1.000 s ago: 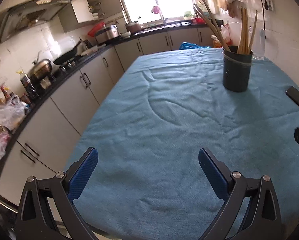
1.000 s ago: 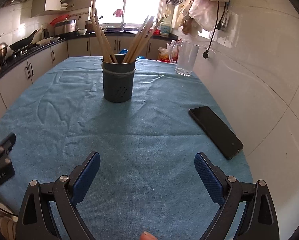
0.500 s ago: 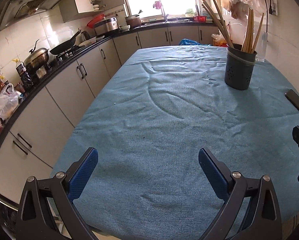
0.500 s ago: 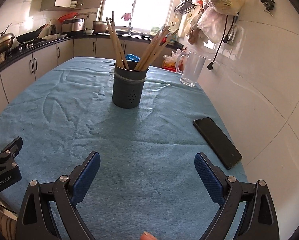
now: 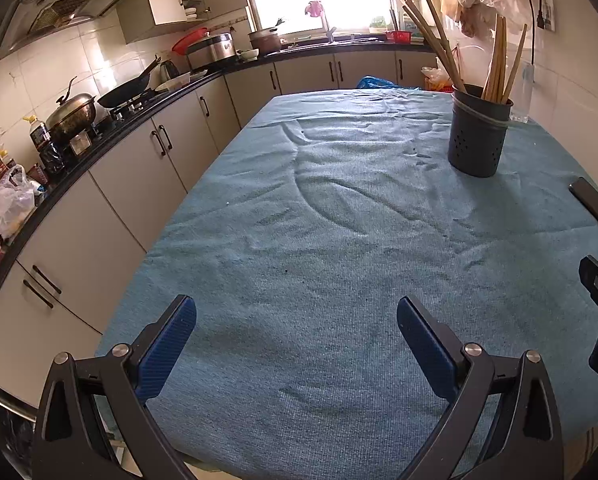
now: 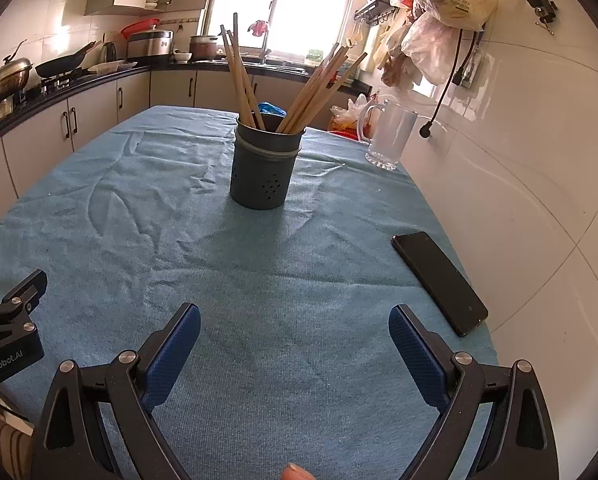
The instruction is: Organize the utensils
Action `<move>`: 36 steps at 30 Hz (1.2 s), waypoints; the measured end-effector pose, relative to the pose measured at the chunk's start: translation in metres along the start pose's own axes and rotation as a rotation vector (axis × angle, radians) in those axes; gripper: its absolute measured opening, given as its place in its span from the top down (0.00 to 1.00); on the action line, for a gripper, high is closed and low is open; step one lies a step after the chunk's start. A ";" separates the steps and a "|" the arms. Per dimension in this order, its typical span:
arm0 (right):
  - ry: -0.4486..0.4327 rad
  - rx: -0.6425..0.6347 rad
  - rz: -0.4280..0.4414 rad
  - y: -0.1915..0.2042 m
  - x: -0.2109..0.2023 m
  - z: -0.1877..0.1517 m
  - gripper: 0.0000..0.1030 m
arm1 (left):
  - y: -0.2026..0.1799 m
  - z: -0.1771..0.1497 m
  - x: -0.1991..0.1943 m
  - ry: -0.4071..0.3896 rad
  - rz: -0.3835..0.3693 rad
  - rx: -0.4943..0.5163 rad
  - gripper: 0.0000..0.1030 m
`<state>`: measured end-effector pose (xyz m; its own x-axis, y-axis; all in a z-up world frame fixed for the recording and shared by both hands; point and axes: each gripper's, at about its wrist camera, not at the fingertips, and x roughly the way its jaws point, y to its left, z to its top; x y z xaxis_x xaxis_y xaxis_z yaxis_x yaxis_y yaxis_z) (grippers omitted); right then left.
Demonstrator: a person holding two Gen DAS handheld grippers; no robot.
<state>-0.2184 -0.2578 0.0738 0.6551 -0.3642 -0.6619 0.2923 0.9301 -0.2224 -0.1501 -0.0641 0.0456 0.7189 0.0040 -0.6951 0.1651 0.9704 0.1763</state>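
Wooden chopsticks (image 6: 311, 88) upright in the grey holder (image 6: 265, 166), both grippers (image 5: 295, 340) (image 6: 295, 344) spread, empty, well short of it.

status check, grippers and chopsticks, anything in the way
Left gripper and right gripper: jaws open, empty, above cloth. Chopsticks upright in holder. Phone lies right of holder, off the direct path.

Left gripper (image 5: 295, 332) and right gripper (image 6: 295, 332): side by side, level, jaws spread wide, nothing held.
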 end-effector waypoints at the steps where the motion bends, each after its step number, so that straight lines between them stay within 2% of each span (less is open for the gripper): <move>1: 0.001 0.001 0.000 0.000 0.000 0.000 0.05 | 0.000 0.000 0.000 0.000 -0.001 0.000 0.03; 36: 0.033 -0.010 0.013 0.004 0.007 -0.004 0.05 | -0.001 -0.004 0.002 0.001 -0.006 0.003 0.03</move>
<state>-0.2159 -0.2568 0.0654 0.6355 -0.3504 -0.6880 0.2766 0.9353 -0.2208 -0.1515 -0.0639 0.0410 0.7170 -0.0018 -0.6971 0.1717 0.9697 0.1740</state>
